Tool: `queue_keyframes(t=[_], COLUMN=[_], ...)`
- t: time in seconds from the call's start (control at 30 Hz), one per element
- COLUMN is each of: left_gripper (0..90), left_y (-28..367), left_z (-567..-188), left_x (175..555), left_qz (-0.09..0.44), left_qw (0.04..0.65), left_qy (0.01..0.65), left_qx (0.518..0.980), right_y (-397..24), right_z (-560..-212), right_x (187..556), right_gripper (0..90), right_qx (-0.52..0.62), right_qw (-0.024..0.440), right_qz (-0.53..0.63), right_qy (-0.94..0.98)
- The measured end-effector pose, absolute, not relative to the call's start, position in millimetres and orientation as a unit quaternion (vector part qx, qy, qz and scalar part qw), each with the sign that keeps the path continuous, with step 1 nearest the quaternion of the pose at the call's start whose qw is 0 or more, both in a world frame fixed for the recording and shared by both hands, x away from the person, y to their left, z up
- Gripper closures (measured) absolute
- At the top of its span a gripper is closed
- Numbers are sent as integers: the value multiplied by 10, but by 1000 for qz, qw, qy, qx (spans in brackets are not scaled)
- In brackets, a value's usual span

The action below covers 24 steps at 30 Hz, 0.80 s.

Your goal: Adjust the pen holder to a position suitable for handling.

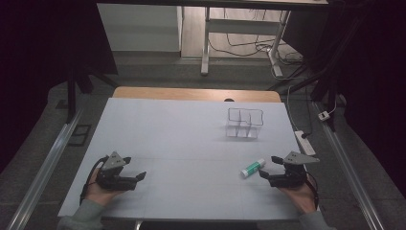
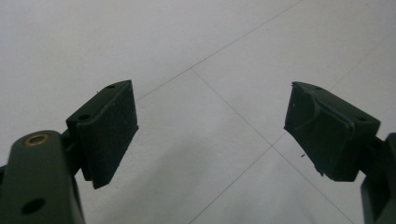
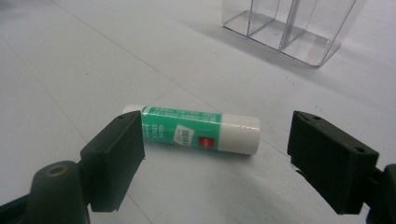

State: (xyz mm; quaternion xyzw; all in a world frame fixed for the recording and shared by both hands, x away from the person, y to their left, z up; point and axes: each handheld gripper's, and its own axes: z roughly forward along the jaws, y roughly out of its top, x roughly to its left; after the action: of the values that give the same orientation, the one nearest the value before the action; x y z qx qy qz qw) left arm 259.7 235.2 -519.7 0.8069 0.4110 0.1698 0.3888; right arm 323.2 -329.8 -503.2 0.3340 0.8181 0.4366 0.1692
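Lab: white-topped table [image 1: 191, 143], floor cables [image 1: 249, 48].

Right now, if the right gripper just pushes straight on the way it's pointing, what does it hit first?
Most likely the glue stick. The right gripper is open, and the stick lies on its side across the gap just beyond its fingers. The clear organizer is farther along, up and to the right. Exact depth is hard to judge.

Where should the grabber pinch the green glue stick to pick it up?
Probably around the middle of the glue stick, on the green label. It lies flat on its side on the table, so the open right tool could come from above, one jaw on each long side.
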Motion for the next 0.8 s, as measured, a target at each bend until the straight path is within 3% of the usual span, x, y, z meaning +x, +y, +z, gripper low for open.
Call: queue_keyframes(t=[0.8], left_gripper=[164], left_y=[2346], left_z=[-5187], left_x=[2613], left_qz=[164], left_qw=[390], left_qy=[413], left_qx=[806], right_y=[-3293], right_z=[-5026], right_x=[3250], right_gripper=[203], right_qx=[342], right_qw=[163], right_qz=[442], right_qy=[813])
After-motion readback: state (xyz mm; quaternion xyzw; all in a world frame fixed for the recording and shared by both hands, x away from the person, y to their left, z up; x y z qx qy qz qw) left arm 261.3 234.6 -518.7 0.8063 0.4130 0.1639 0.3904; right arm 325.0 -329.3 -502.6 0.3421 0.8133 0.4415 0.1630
